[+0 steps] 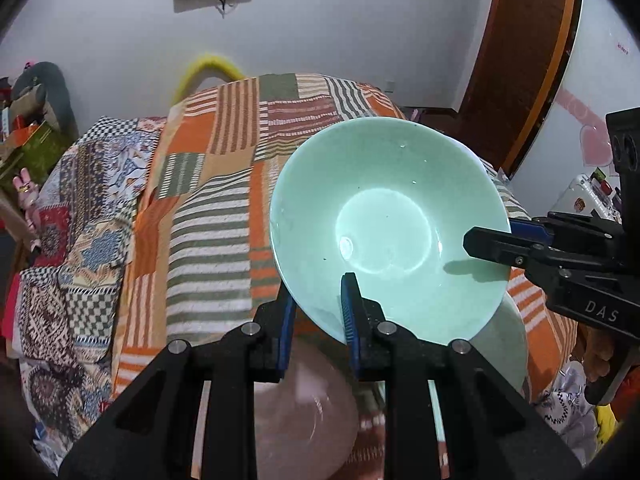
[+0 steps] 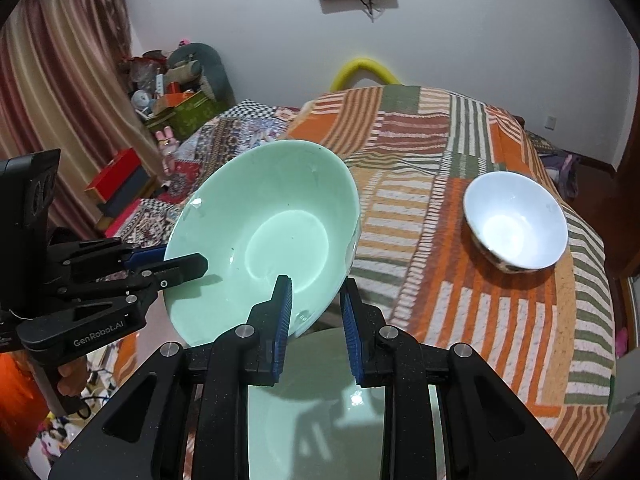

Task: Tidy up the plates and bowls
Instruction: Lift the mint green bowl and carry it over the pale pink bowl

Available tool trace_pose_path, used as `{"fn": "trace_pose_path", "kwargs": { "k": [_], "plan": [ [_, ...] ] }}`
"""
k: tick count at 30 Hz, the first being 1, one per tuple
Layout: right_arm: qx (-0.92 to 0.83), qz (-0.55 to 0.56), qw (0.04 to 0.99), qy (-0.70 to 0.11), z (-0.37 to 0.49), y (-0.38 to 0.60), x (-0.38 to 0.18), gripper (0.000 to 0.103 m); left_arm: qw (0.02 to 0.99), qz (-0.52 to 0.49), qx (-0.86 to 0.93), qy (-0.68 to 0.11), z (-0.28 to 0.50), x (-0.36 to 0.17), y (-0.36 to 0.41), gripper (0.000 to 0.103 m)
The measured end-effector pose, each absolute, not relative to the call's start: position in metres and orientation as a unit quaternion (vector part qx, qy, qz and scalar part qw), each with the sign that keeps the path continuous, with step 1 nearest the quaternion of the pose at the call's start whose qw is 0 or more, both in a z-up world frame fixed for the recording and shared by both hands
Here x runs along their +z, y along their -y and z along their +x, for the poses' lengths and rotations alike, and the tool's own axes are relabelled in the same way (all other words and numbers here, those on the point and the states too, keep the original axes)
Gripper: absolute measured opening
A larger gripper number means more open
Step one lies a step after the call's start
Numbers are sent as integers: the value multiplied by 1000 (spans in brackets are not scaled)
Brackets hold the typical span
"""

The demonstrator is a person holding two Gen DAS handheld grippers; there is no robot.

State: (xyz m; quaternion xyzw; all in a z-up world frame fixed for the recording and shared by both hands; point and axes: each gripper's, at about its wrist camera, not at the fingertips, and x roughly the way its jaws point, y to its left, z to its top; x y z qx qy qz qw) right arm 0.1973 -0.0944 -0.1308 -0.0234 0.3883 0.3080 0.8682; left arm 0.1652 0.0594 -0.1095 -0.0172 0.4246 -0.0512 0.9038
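A pale green bowl (image 1: 384,232) hangs tilted in the air above the bed, gripped from two sides. My left gripper (image 1: 318,304) is shut on its near rim, one blue pad inside and one outside. My right gripper (image 1: 496,236) clamps the rim on the bowl's right. From the right wrist, the same green bowl (image 2: 272,240) has my right gripper (image 2: 316,300) shut on its near edge, and the left gripper (image 2: 180,260) bites the left rim. A white bowl (image 2: 516,220) sits upright on the bedspread to the right, apart from both grippers.
A striped orange patchwork bedspread (image 2: 460,152) covers the bed. Below the grippers lie a green plate (image 2: 320,400) and a pinkish dish (image 1: 304,408). Boxes and toys (image 2: 176,92) crowd the far left by a curtain. A wooden door (image 1: 520,60) stands at the right.
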Motion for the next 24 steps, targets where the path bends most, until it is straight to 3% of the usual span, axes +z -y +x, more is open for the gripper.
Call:
{"fn": "trace_pose_path", "kwargs": {
  "k": [24],
  "plan": [
    [389,-44,831,-394,141,16,-157,23,897,-52,31,-439,74,-126,-137,22]
  ]
}}
